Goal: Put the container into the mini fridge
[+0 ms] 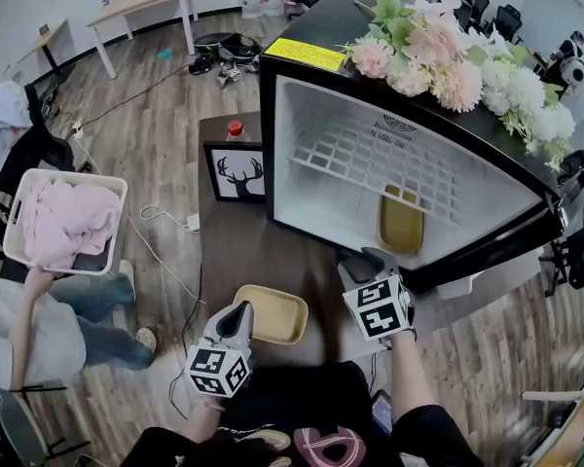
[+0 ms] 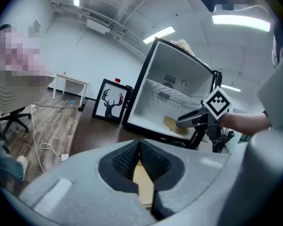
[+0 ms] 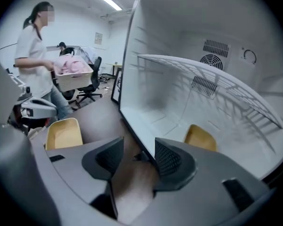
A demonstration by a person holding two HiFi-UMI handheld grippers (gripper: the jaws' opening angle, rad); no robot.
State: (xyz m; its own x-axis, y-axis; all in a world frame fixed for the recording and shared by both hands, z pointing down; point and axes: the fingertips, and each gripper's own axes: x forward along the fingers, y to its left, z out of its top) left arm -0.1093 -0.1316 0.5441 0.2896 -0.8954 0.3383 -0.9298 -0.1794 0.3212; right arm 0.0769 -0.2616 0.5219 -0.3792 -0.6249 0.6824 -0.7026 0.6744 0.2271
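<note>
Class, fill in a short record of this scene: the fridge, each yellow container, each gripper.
fridge: mini fridge, open, standing on the table
first container: first container, yellow, on the fridge floor under the wire shelf
second container: second container, yellow, on the table in front of the fridge
left gripper: left gripper, jaws closed on the second container's edge, as far as the view shows
right gripper: right gripper, open, empty, before the fridge opening
on top of fridge: flowers
</note>
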